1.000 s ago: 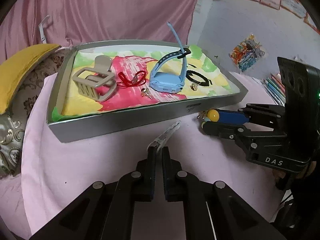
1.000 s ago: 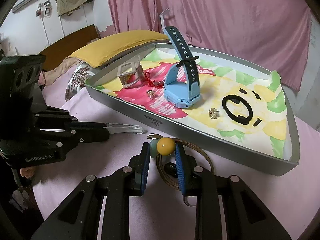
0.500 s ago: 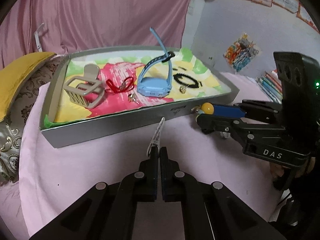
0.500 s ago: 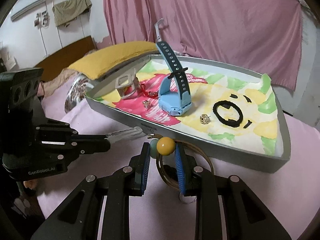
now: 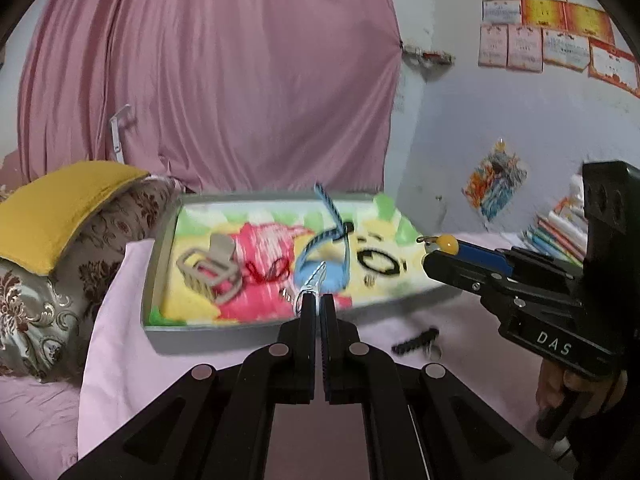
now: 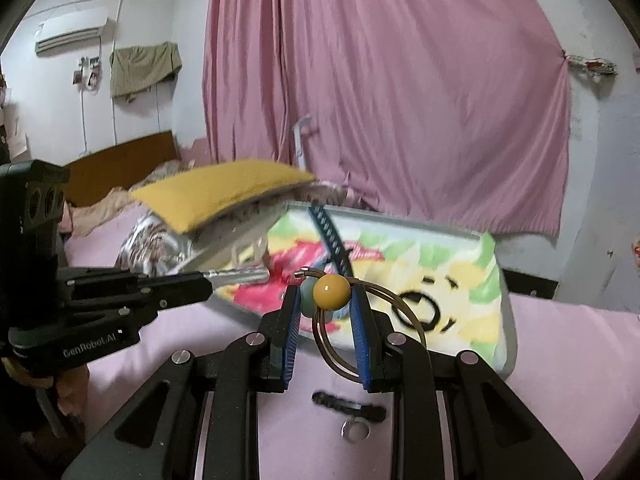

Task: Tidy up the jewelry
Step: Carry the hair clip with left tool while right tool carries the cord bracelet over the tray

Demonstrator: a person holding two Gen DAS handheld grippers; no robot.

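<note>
A grey tray (image 5: 208,338) with a colourful lining holds a beige hair claw (image 5: 208,268), a red cord (image 5: 266,274), a blue watch (image 5: 324,252) and a black hair tie (image 5: 378,263). My left gripper (image 5: 316,300) is shut on a clear hair clip (image 5: 314,280), held above the tray's near side; the clip also shows in the right wrist view (image 6: 240,274). My right gripper (image 6: 326,300) is shut on a coiled brown bracelet with a yellow bead (image 6: 331,291), lifted near the tray's right end (image 6: 506,320).
A black hair tie and a small ring (image 6: 354,430) lie on the pink cloth (image 5: 120,360) below my right gripper. A yellow pillow (image 5: 56,208) and patterned cushion sit left of the tray. Books (image 5: 560,232) lie at the far right.
Both grippers have risen from the cloth with their items. The left one has carried the clip over the tray's near edge. The black tie and ring below the bracelet have come into view.
</note>
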